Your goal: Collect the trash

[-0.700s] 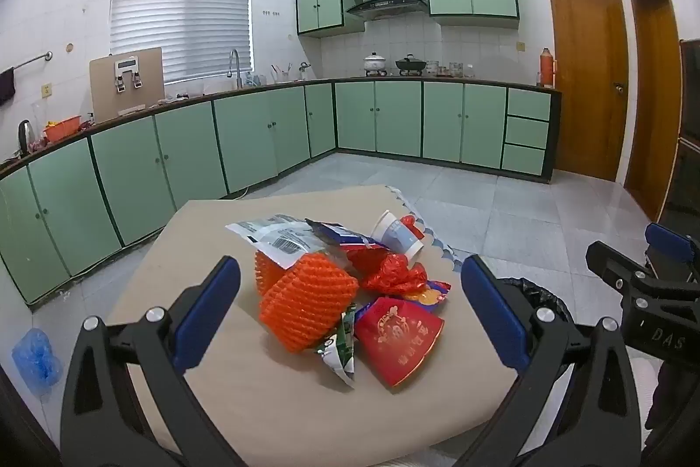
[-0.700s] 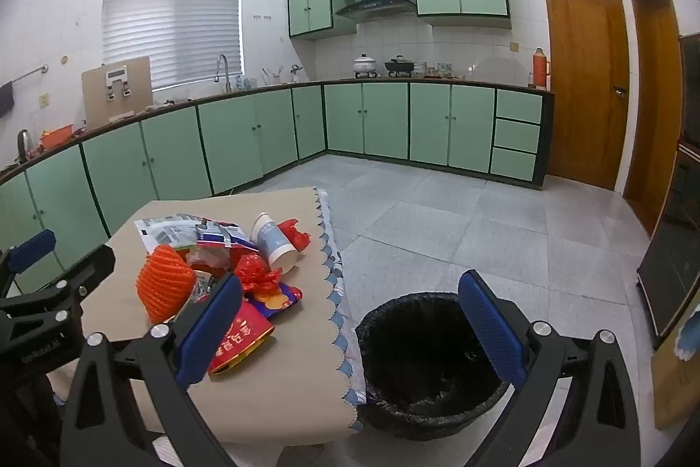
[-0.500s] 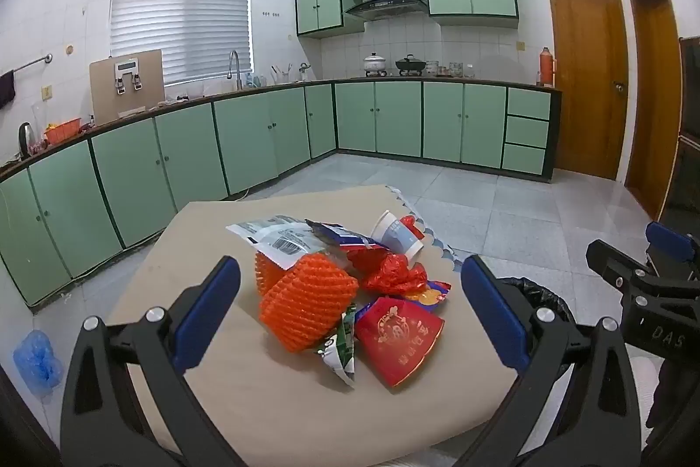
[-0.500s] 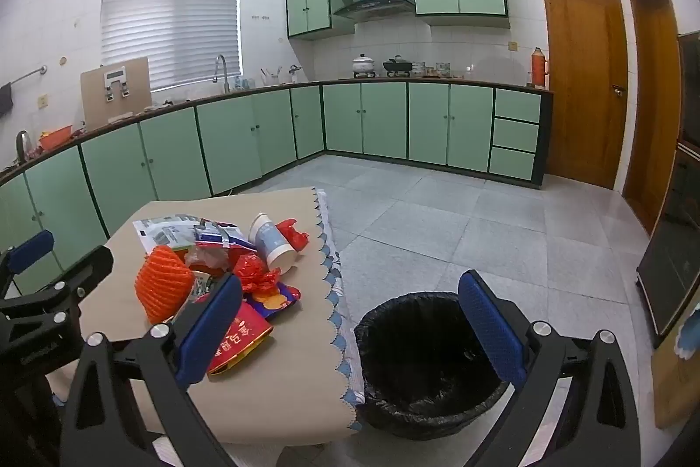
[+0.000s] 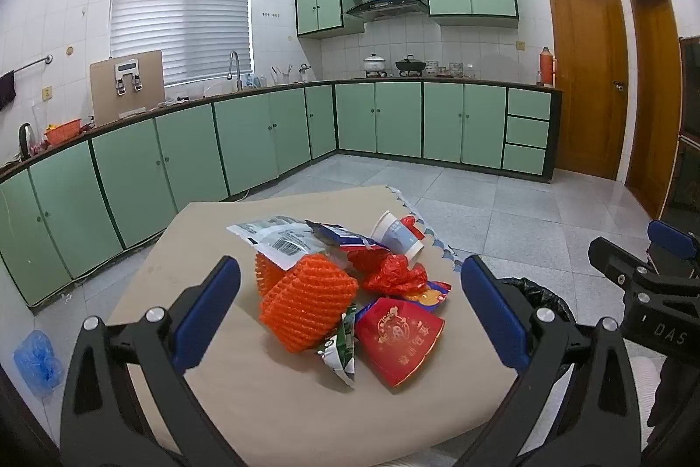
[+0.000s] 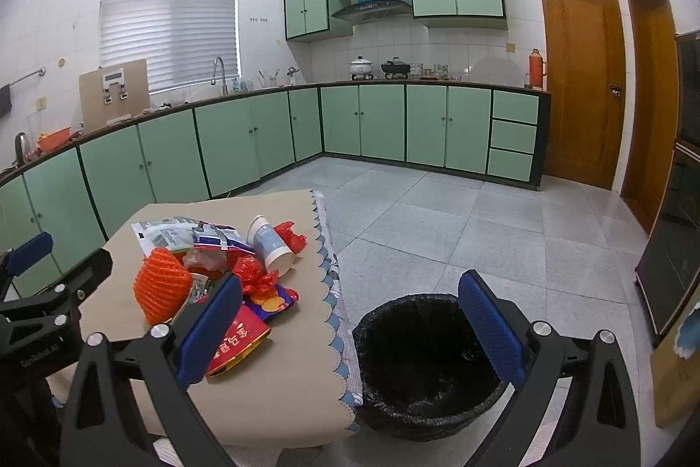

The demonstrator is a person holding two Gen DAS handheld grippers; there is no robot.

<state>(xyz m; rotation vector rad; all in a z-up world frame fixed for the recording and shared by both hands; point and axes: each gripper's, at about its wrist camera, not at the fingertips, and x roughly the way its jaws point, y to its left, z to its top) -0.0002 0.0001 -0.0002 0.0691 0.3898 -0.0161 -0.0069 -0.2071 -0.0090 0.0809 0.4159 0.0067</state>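
A pile of trash lies on the beige table point(image 5: 280, 414): an orange foam net point(image 5: 306, 305), a red packet point(image 5: 398, 340), a crumpled red wrapper point(image 5: 396, 274), a paper cup point(image 5: 396, 237) on its side and a white plastic bag point(image 5: 280, 237). The pile also shows in the right wrist view, with the orange net point(image 6: 162, 285) and the cup point(image 6: 269, 246). My left gripper point(image 5: 350, 314) is open and empty, in front of the pile. My right gripper point(image 6: 350, 327) is open and empty, above the black-lined trash bin point(image 6: 428, 357) beside the table point(image 6: 280, 388).
Green cabinets point(image 5: 245, 143) line the left and back walls. Wooden doors point(image 6: 582, 77) stand at the right. A blue bag point(image 5: 35, 357) lies on the tiled floor at the left. The right gripper's body point(image 5: 647, 292) shows at the right edge of the left wrist view.
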